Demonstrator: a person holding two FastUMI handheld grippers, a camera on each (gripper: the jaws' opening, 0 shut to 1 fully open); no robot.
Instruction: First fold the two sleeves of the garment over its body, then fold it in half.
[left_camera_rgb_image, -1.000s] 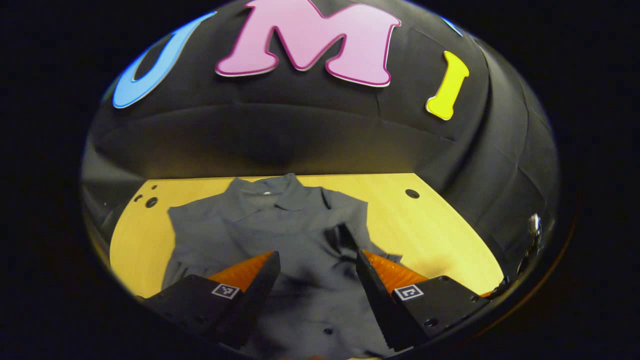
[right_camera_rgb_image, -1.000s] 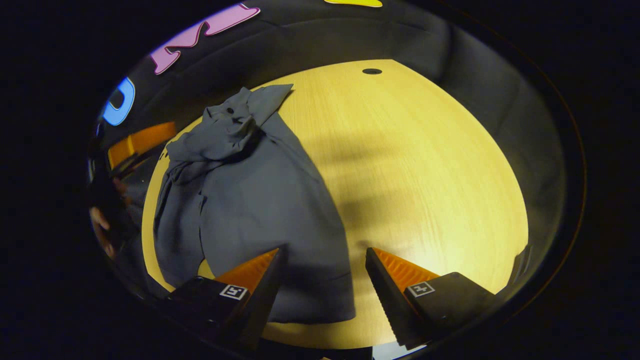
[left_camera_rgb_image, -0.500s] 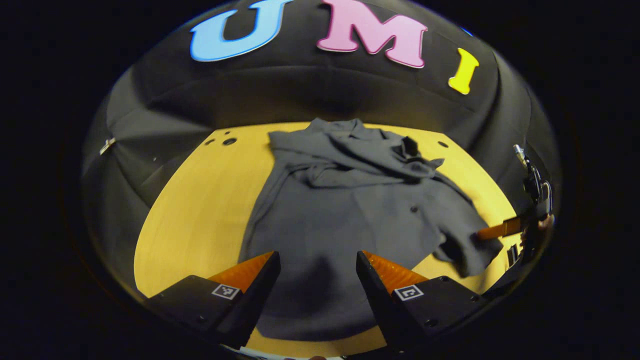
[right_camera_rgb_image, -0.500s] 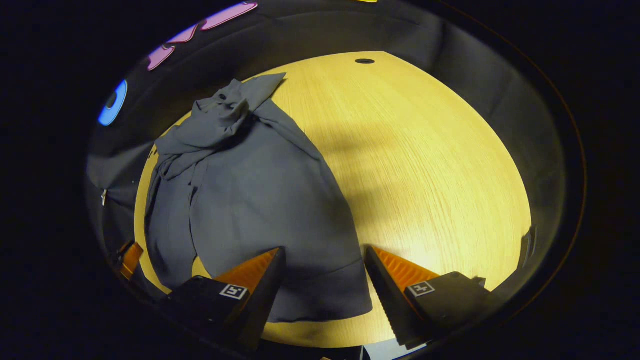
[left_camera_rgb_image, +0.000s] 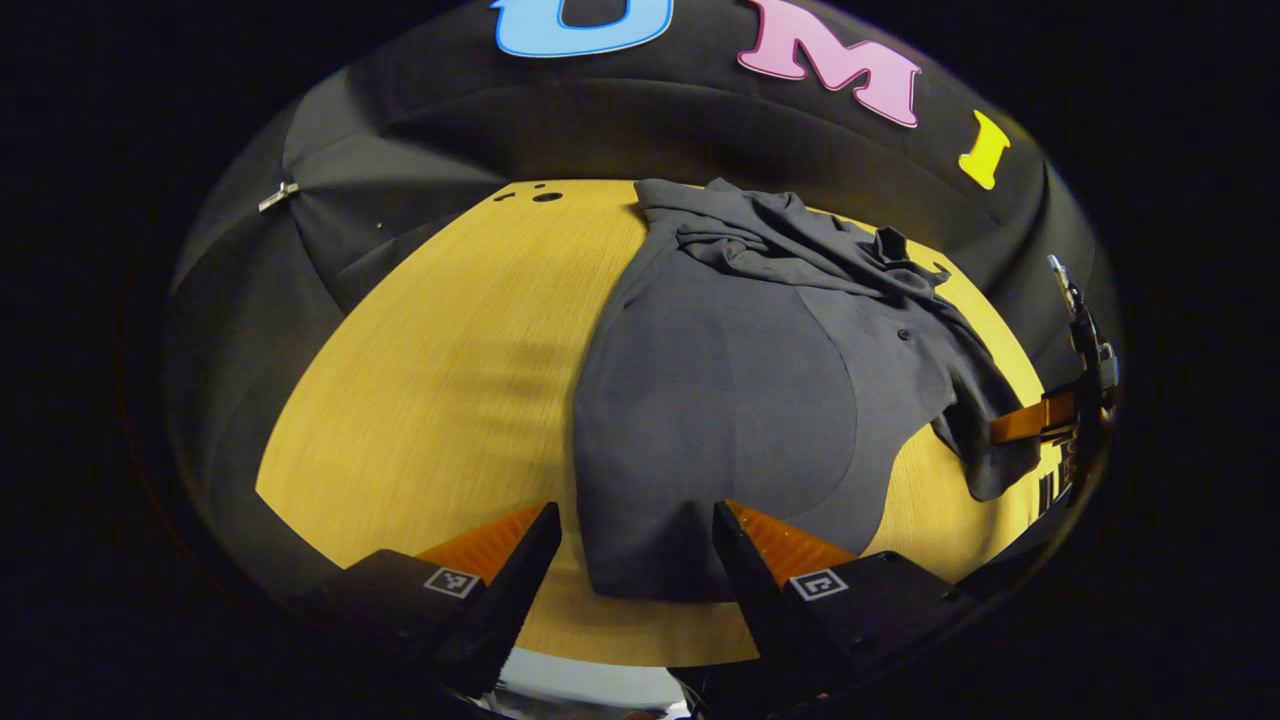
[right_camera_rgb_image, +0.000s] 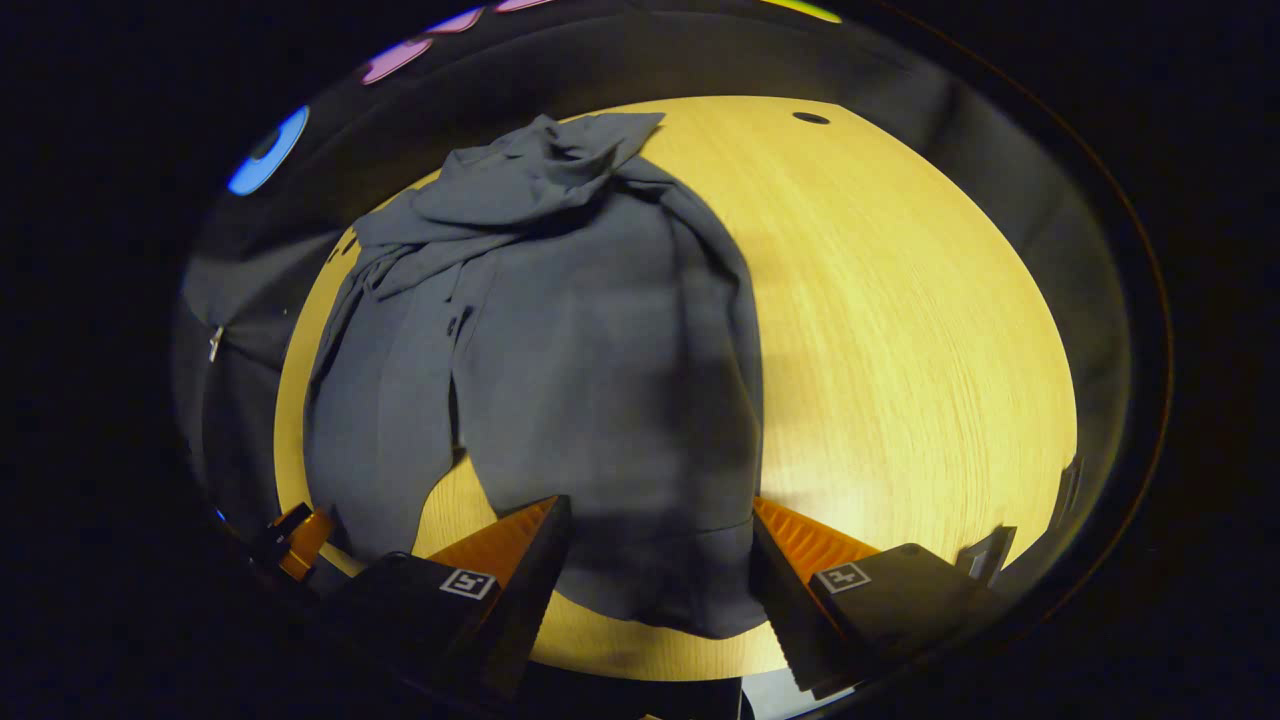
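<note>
A grey garment (left_camera_rgb_image: 740, 390) lies spread on the wooden bench (left_camera_rgb_image: 440, 370), its sleeves bunched across the far collar end and its hem at the near edge. The left gripper (left_camera_rgb_image: 632, 545) and the right gripper (right_camera_rgb_image: 655, 545) hover above that hem at its left and right corners, each with jaws spread wide, gripping nothing.

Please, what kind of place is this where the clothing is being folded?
It looks like a recording booth, not a home: a dark grey garment lies on a bare wooden table with cable holes, and black cloth hangs all around as the wall.
</note>
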